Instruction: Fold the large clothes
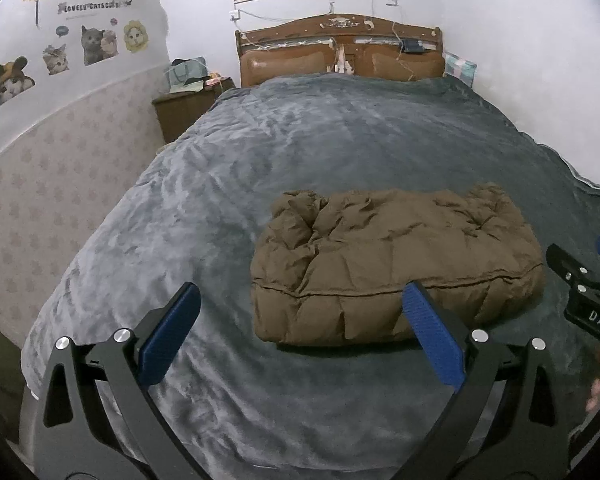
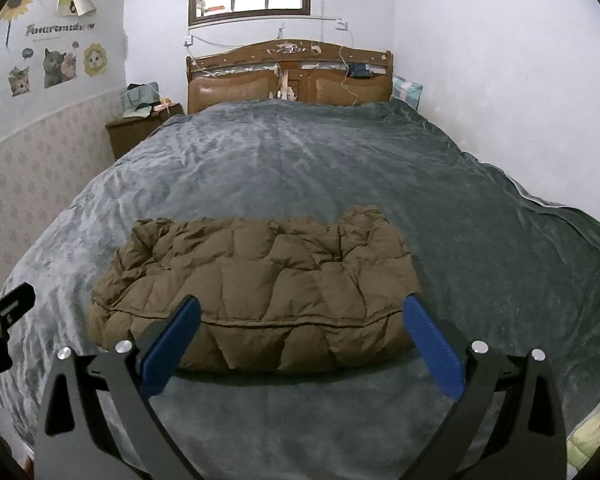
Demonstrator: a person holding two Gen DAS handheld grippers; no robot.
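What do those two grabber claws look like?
Each one is a black frame shaped like a wide fork with triangle cut-outs and round silver bolts. The left gripper and the right gripper both end in flat fingers covered with bumpy blue pads. In the left camera view, white letters reading DAS show on the side of the right gripper. No cables or sleeves show.
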